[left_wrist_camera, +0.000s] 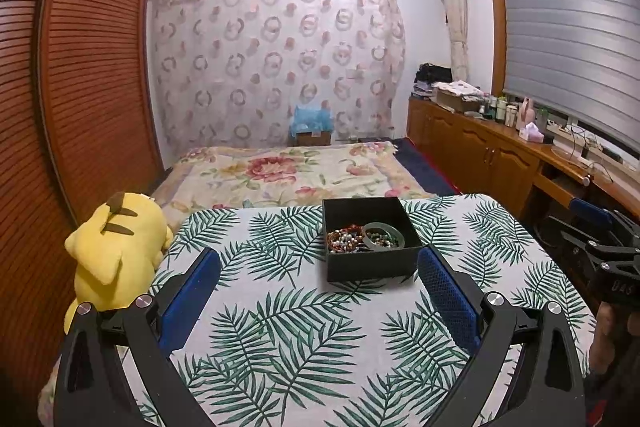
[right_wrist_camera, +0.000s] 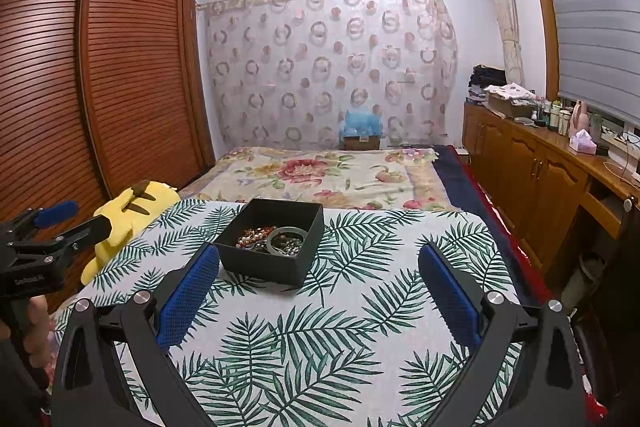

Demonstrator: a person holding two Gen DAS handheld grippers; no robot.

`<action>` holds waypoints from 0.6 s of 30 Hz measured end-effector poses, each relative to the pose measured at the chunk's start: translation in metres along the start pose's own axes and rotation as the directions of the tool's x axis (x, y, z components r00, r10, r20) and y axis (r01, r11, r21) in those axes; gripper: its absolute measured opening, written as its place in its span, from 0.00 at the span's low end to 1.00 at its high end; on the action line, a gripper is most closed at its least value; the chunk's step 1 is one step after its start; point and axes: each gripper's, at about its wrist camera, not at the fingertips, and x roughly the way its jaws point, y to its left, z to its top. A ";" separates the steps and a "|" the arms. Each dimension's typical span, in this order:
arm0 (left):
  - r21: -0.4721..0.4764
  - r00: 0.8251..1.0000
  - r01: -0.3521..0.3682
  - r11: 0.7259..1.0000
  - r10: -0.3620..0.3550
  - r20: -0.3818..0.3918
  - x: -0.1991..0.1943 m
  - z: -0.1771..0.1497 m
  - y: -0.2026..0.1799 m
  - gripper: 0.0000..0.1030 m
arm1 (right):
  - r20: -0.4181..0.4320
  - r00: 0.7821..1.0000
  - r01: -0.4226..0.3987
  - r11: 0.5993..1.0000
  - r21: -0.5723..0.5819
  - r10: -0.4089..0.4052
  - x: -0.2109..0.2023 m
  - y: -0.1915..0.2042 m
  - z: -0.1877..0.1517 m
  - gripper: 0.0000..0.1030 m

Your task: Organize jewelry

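A black open box [left_wrist_camera: 370,263] [right_wrist_camera: 268,265] stands on the leaf-print tablecloth [left_wrist_camera: 280,327] [right_wrist_camera: 320,327] toward the table's far side. In it lie a green bangle [left_wrist_camera: 384,236] [right_wrist_camera: 287,241] and a tangle of beaded bracelets [left_wrist_camera: 344,239] [right_wrist_camera: 252,237]. My left gripper [left_wrist_camera: 320,263] is open and empty, held above the table a little short of the box. My right gripper [right_wrist_camera: 320,259] is open and empty, with the box just ahead of its left finger. Each gripper also shows at the edge of the other view, right [left_wrist_camera: 600,247], left [right_wrist_camera: 48,227].
A yellow plush toy [left_wrist_camera: 120,251] [right_wrist_camera: 128,219] lies at the table's left edge. A bed with a floral blanket [left_wrist_camera: 296,171] lies beyond the table. A louvred wooden wardrobe [left_wrist_camera: 80,87] stands left; wooden cabinets [left_wrist_camera: 480,147] with clutter run along the right.
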 end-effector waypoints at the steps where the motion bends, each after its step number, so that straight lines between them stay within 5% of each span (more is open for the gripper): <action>1: 0.000 1.000 -0.001 1.000 0.001 0.000 0.000 0.000 0.000 0.93 | 0.000 1.000 -0.001 1.000 0.000 0.001 0.000 0.000 0.000 0.98; 18: 0.000 1.000 -0.002 1.000 0.002 0.002 0.000 -0.002 0.000 0.93 | 0.003 1.000 -0.006 1.000 0.000 0.006 -0.002 0.006 0.000 0.98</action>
